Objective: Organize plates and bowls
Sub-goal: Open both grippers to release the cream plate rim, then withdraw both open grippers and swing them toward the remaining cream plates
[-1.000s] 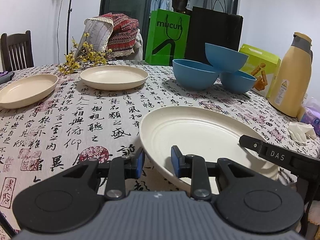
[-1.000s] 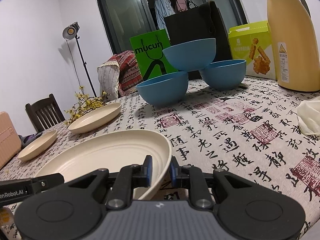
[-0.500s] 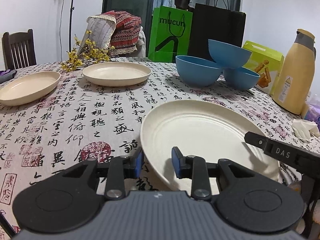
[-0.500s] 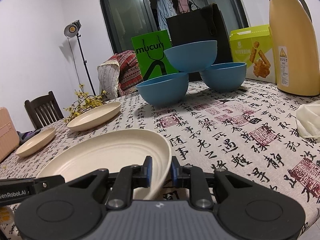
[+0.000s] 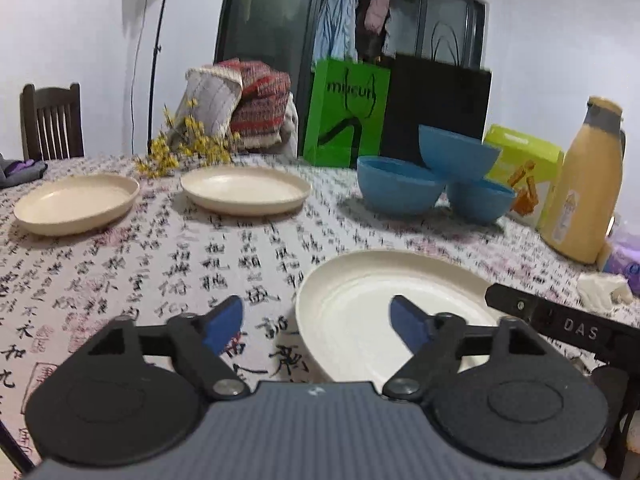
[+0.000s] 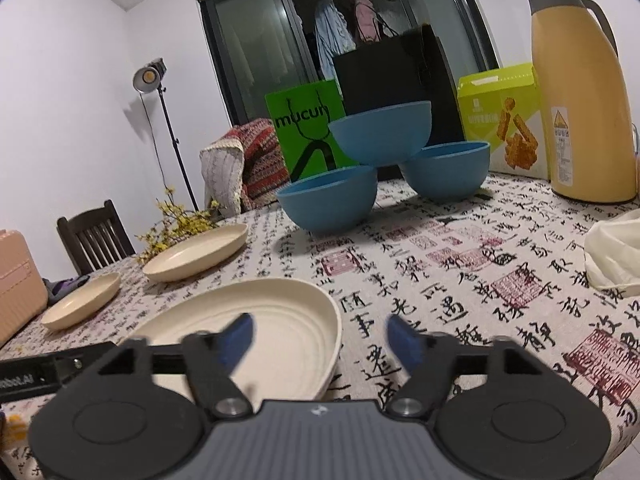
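Plate, cream, round and shallow [image 5: 384, 312], lies on the calligraphy-print tablecloth [image 5: 160, 264], released: left gripper [image 5: 316, 322] and right gripper [image 6: 320, 334] have just been opening, jaws now apart astride its rims, apparently without contact. Three cream plates in all; three blue bowls [image 6: 380, 134], one perched atop two.
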The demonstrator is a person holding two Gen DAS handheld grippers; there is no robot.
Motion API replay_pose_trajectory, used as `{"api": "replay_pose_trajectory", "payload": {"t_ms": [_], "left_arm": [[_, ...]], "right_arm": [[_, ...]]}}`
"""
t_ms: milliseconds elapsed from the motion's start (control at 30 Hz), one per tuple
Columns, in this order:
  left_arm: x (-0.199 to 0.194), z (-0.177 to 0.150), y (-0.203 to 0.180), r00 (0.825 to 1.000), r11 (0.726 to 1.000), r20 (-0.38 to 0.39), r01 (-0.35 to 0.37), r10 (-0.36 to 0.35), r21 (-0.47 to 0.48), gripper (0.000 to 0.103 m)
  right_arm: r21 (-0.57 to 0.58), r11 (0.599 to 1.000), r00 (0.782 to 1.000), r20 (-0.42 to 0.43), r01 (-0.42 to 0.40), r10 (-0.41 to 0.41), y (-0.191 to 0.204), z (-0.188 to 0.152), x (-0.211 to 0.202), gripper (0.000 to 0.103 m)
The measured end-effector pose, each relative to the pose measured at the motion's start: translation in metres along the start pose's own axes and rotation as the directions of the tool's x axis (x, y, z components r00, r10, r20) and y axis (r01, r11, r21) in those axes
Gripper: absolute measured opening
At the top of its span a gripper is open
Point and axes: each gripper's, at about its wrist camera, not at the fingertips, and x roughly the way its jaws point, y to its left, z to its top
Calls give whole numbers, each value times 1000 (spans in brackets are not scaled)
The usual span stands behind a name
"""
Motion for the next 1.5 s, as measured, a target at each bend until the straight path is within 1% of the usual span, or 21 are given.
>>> {"api": "replay_pose_trajectory", "payload": {"t_ms": [33,67,100,133,233,433,1000,1300,1500], "left_arm": [[-3,0,1,1000,1000,15,-1,1,-8,100],[-7,1,3,999,1000,34,3,-2,-21,103],[-11,1,4,999,1000,49,2,0,-30,103],[-12,2,4,998,1000,56,0,1,-30,103],[-18,2,5,997,999,75,-17,20,-28,103],[-28,1,9,994,999,102,-26,29,-35,103],[-31,1,19,993,998,108,-39,44,-47,103],[-43,2,29,990,997,124,-60,66,-53,103],[-57,-5,38,988,996,134,-74,81,-58,103]], "right_arm": [[0,1000,1000,7,-4,4,0,1,-2,91],[-2,1000,1000,15,-10,10,0,2,-4,94],[-4,1000,1000,19,-14,14,0,3,-5,96],[-5,1000,1000,20,-16,16,0,3,-6,103],[-13,1000,1000,17,-23,24,2,5,-8,103],[-17,1000,1000,17,-21,21,6,6,-11,103],[-30,1000,1000,7,-10,10,8,5,-8,103],[-31,999,1000,4,-3,4,10,6,-10,103],[-34,999,1000,6,-4,5,15,5,-18,103]]}}
